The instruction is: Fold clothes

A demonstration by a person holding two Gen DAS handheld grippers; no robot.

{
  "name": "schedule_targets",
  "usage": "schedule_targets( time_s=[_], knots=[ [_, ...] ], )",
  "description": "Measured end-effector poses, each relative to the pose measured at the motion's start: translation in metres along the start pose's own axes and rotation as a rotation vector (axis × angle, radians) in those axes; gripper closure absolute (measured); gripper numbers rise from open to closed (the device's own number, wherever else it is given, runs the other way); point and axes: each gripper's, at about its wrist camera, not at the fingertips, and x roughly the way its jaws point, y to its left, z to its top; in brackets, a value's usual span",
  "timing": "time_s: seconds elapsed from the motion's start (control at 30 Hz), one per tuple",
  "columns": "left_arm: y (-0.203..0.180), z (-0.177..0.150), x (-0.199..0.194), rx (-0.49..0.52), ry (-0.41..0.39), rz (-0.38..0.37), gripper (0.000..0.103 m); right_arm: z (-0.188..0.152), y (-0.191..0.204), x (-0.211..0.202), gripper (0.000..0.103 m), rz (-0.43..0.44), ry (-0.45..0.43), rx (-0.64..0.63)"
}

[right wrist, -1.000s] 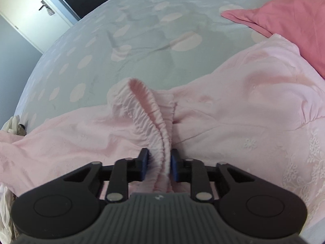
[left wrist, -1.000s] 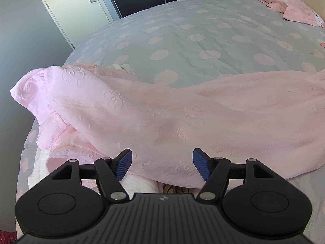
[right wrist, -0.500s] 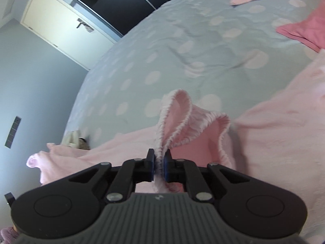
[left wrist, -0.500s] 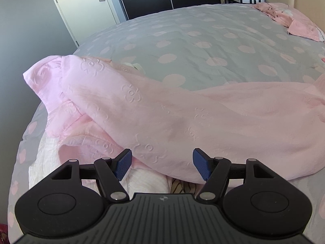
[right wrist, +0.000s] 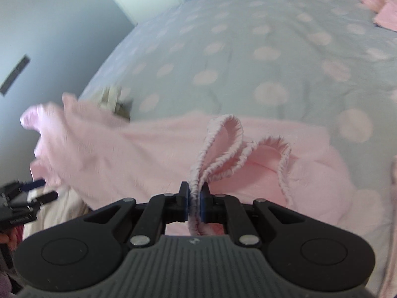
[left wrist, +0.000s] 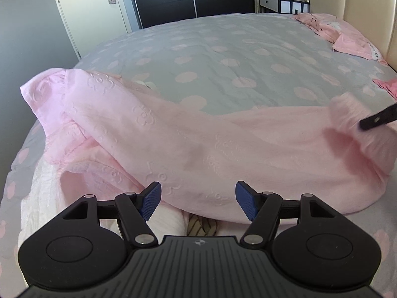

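Note:
A light pink embroidered garment [left wrist: 198,144] lies stretched across the near part of the bed. My left gripper [left wrist: 198,201] hovers open just above its near edge, nothing between the blue pads. My right gripper [right wrist: 194,198] is shut on the garment's gathered elastic cuff [right wrist: 218,149], which loops up from the jaws. The rest of the pink garment [right wrist: 124,149] trails left from the cuff. In the left wrist view a finger of the right gripper [left wrist: 379,119] shows at the far right, with the blurred cuff beside it. The left gripper [right wrist: 27,196] shows at the left edge of the right wrist view.
The bed has a grey cover with pink dots [left wrist: 223,57]. Pink pillows [left wrist: 347,37] lie at the headboard. White and striped clothes [left wrist: 173,223] sit under the garment's near edge. A beige item [right wrist: 114,101] lies behind the garment. A door [left wrist: 94,12] and dark wardrobe stand beyond.
The right gripper has tightened on the cuff and swung left with it, lifting it off the bed and rolling. The left gripper drifted slightly, staying open.

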Motion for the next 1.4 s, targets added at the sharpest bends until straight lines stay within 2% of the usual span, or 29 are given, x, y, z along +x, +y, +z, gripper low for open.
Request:
schedule_targets(
  time_s=[0.1,0.2,0.33,0.47,0.57,0.67,0.8,0.87,0.93,0.97,1.03,1.13,1.3,1.4],
  knots=[
    [-0.008,-0.001,0.005,0.009,0.017,-0.018,0.038,-0.012,0.017,0.036,0.091,-0.026,0.056,-0.065],
    [-0.015,-0.001,0.011,0.0,0.037,-0.057,0.038,-0.021,0.028,0.061,0.083,-0.048,0.104,-0.114],
    [-0.022,0.003,0.022,-0.11,0.074,-0.153,0.038,-0.018,0.033,0.054,0.068,-0.032,0.093,-0.151],
    [-0.035,0.007,0.034,-0.261,0.104,-0.259,0.04,-0.007,0.03,0.023,0.068,-0.061,-0.002,-0.174],
    [-0.061,0.004,0.046,-0.289,0.109,-0.327,0.042,0.004,0.015,0.01,0.068,-0.116,-0.048,-0.14],
    [-0.089,0.002,0.063,-0.276,0.142,-0.352,0.046,0.009,-0.004,0.014,0.068,-0.179,-0.02,-0.109],
    [-0.11,0.008,0.084,-0.241,0.157,-0.373,0.048,0.004,-0.014,0.034,0.068,-0.205,0.026,-0.095],
    [-0.113,0.01,0.095,-0.252,0.163,-0.394,0.052,0.001,-0.013,0.045,0.069,-0.209,0.047,-0.108],
    [-0.116,0.01,0.107,-0.264,0.179,-0.409,0.061,-0.004,-0.011,0.056,0.07,-0.26,0.065,-0.137],
    [-0.117,0.01,0.112,-0.267,0.19,-0.416,0.064,-0.006,-0.011,0.061,0.078,-0.282,0.074,-0.151],
    [-0.119,0.009,0.121,-0.27,0.208,-0.43,0.072,-0.009,-0.015,0.065,0.096,-0.267,0.093,-0.143],
    [-0.12,0.007,0.131,-0.28,0.239,-0.431,0.079,-0.008,-0.015,0.06,0.097,-0.178,0.092,-0.087],
    [-0.112,0.003,0.138,-0.318,0.27,-0.442,0.084,-0.005,0.002,0.046,0.097,0.021,0.078,-0.035],
    [-0.104,-0.002,0.142,-0.357,0.287,-0.45,0.084,-0.009,0.007,0.058,0.097,-0.005,0.1,-0.036]
  ],
)
